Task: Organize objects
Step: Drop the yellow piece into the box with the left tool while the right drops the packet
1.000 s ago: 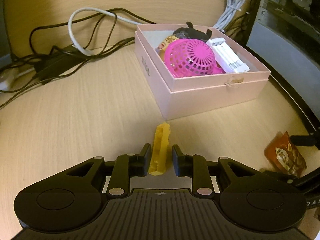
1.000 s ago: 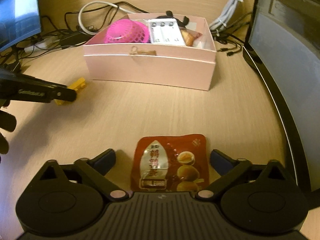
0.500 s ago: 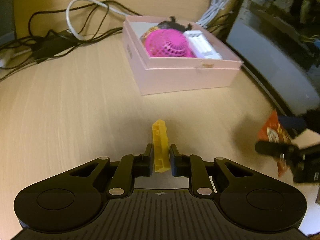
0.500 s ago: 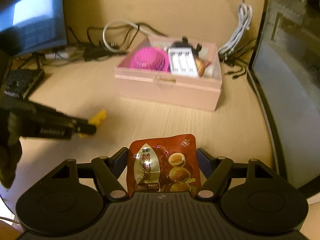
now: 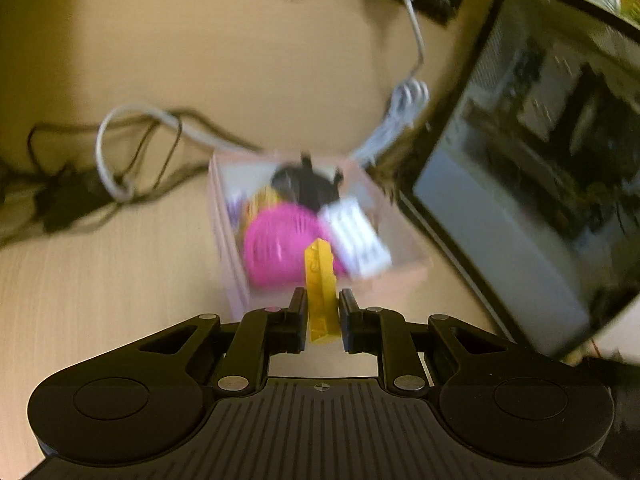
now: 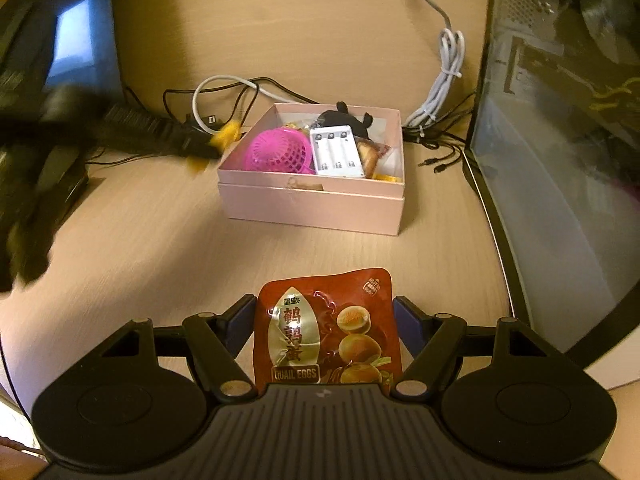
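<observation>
Change since half a second back: left gripper [image 5: 323,316] is lifted off the desk and now sits up near the pink box [image 6: 320,208], where before it was low over the tabletop well short of it. Left wrist view is motion-blurred now, sharper earlier. Yellow block [image 5: 320,292] is clamped between the left fingers [image 5: 298,320], pointing forward, its tip overlapping the pink basket [image 5: 280,248] at frame centre. In the right wrist view the same block [image 6: 224,136] shows blurred at the box's upper-left corner, just beside the rim; whether it is over the box or outside it I cannot tell.

Right gripper [image 6: 326,326] is also higher than before; box looks smaller and further up the frame. Its fingers [image 6: 240,320] press both side edges of the red quail egg packet [image 6: 328,332], bottom centre, held up off the wooden desk [image 6: 160,248], well short of the box.

Box sits mid-frame, holding the pink basket [image 6: 278,156] at left, white battery charger [image 6: 336,154] in the middle, a black item [image 6: 340,120] at the back, snack wrappers [image 6: 372,152] at right. White cable [image 6: 444,88] runs upper right, black cables [image 6: 176,100] upper left. Dark monitor [image 6: 560,160] along the right edge. Left arm shows as a dark blur, left side.
</observation>
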`<state>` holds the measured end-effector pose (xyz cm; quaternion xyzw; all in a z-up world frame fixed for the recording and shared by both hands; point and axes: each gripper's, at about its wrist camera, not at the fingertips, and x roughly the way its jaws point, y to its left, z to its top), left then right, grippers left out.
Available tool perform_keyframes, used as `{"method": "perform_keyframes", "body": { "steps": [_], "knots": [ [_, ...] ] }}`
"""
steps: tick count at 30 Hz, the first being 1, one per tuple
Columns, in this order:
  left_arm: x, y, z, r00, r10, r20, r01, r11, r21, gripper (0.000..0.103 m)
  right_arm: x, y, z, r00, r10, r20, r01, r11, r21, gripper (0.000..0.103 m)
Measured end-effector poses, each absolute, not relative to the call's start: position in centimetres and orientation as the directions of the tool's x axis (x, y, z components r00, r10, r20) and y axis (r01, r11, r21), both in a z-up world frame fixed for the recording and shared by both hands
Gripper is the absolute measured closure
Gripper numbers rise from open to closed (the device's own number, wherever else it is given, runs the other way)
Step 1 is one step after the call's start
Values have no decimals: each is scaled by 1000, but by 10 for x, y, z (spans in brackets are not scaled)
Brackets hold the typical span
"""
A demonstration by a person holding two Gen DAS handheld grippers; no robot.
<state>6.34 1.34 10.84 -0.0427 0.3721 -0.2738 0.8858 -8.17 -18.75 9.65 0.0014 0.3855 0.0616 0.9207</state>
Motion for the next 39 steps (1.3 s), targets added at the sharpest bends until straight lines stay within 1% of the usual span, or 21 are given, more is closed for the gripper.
{"method": "perform_keyframes", "body": {
  "steps": [8,10,15,18,22,26,29,32,35,39],
  "knots": [
    [137,-29,119,648,-497,-578,402,867,-295,84,-80,-203,97,704,93,-704,-65,996,66,29],
    [155,-40,118,678,-470,-566,370,883,-289,84,-79,-207,97,705,86,-704,-58,996,63,30],
    [192,-51,99,689,-339,-640,225,940,-256,84,-77,-214,96,712,70,-699,-53,998,45,30],
    [201,-52,84,646,-318,-694,204,948,-245,83,-73,-220,94,707,63,-705,-39,998,51,30],
    [198,-47,79,639,-322,-699,212,947,-242,83,-66,-225,92,698,62,-714,-30,998,57,30],
    [189,-25,91,664,-401,-631,221,911,-347,83,-56,-224,93,695,72,-715,-42,997,60,30],
    [174,-10,106,678,-430,-597,253,898,-360,83,-46,-222,100,704,83,-705,-54,997,64,30],
    [151,12,114,693,-432,-578,264,897,-354,83,-27,-221,114,730,93,-677,-62,996,69,30],
    [126,37,114,701,-413,-581,257,906,-335,83,2,-215,133,762,110,-638,-78,994,78,30],
    [97,58,101,668,-406,-624,255,912,-321,83,58,-196,149,781,140,-609,-94,990,108,29]
  ]
}}
